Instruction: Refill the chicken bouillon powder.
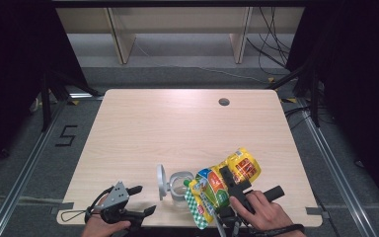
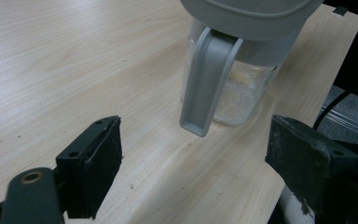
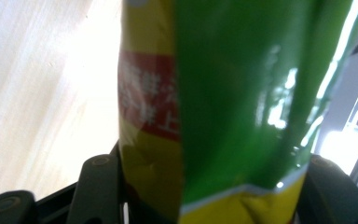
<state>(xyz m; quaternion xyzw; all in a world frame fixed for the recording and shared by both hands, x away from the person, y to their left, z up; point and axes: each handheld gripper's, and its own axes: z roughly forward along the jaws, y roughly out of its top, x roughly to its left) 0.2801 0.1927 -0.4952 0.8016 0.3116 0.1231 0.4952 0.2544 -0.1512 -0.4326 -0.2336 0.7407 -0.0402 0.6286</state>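
A clear jar [image 1: 180, 186] with a grey flip lid [image 1: 161, 181] swung open stands near the table's front edge. A yellow and green printed bag [image 1: 224, 181] hangs tilted over it, one end at the jar's mouth. My right gripper [image 1: 229, 180] is shut on the bag; in the right gripper view the bag [image 3: 223, 107] spans the gap between both jaws of that gripper [image 3: 214, 191]. My left gripper [image 1: 145, 199] rests open to the left of the jar. In the left gripper view the gripper [image 2: 196, 140] faces the jar [image 2: 237, 93] and its grey latch [image 2: 207, 84], with nothing between the pads.
The light wooden table [image 1: 177, 123] has a round cable hole [image 1: 223, 101] at the back right. Crumbs lie on the wood [image 2: 182, 172] in front of the jar. Dark floor and metal rails surround the table; the front edge is close behind both hands.
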